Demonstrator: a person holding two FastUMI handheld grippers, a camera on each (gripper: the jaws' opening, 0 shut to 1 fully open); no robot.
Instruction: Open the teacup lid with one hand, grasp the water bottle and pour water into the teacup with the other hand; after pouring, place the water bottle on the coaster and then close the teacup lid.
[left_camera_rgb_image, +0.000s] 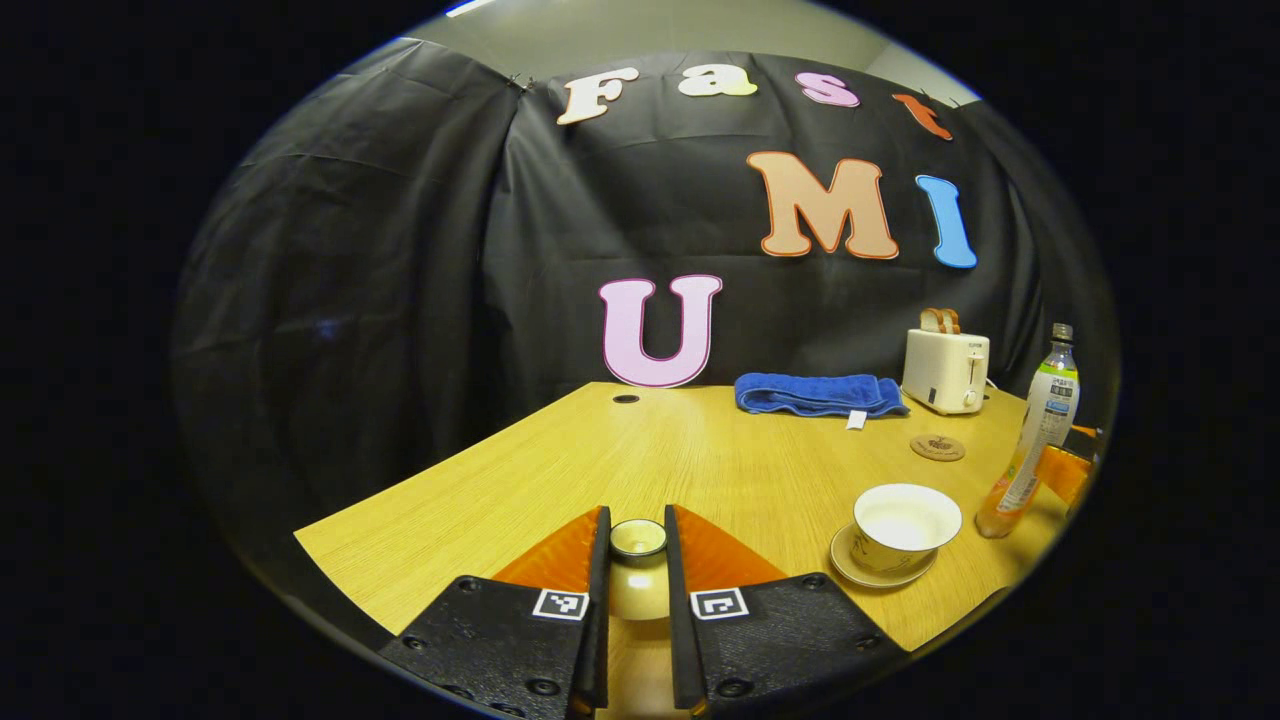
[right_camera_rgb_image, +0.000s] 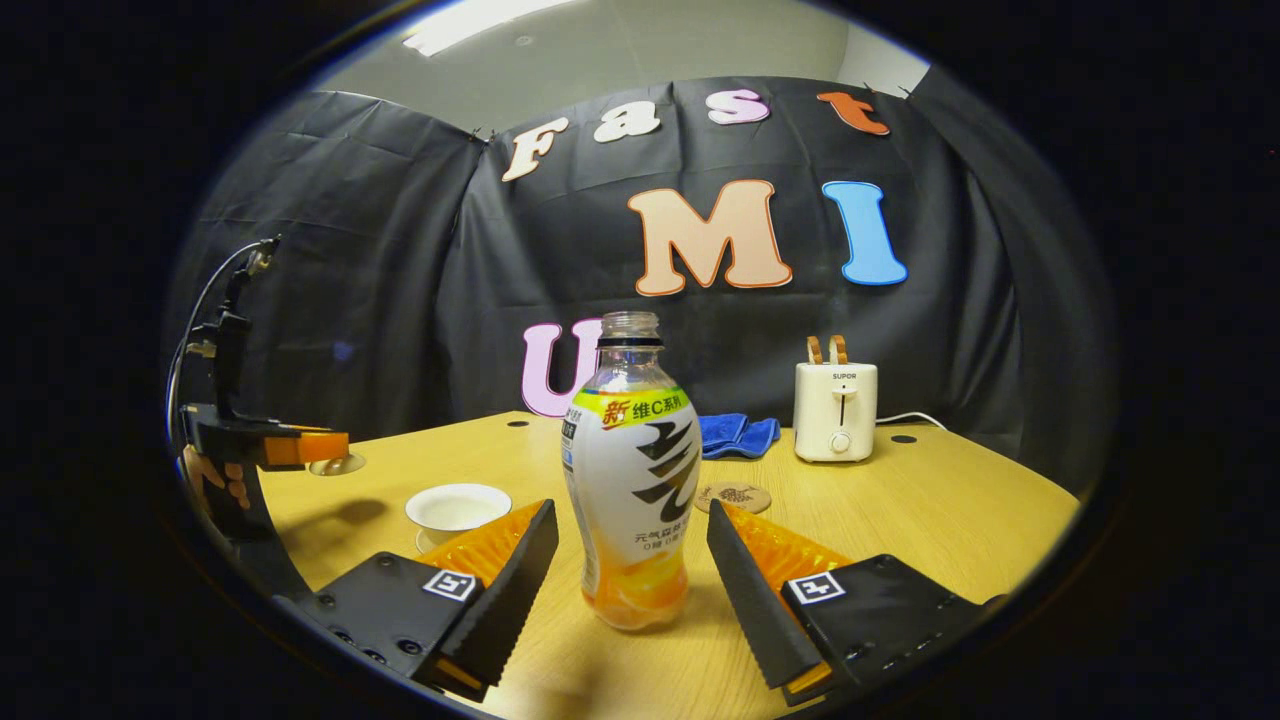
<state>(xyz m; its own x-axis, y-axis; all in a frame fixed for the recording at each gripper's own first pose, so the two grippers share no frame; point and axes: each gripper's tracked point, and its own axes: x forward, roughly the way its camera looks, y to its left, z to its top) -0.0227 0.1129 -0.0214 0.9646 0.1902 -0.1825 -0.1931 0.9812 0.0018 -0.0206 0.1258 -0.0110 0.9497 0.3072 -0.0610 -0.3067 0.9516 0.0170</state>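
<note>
In the left gripper view my left gripper is closed down on the teacup lid, both fingers pressing its sides with the knob up between the tips, held above the wooden table. Just beyond and to the side sits the teacup on its saucer — uncovered, pale inside. Past the cup the water bottle stands upright near the table's edge, and beside it I can make out a bit of the other gripper's finger. Farther back lies the round coaster, bare, then a folded blue towel and a white toaster with bread in its slots, against the booth wall.

In the right gripper view my right gripper is spread wide, one finger on each side of the water bottle and neither touching it — the bottle stands on the table with its cap off and a little orange liquid at the bottom. Behind it I see the coaster, the teacup off to one side, and beyond that the left gripper held over the table. The towel and toaster are at the back.
</note>
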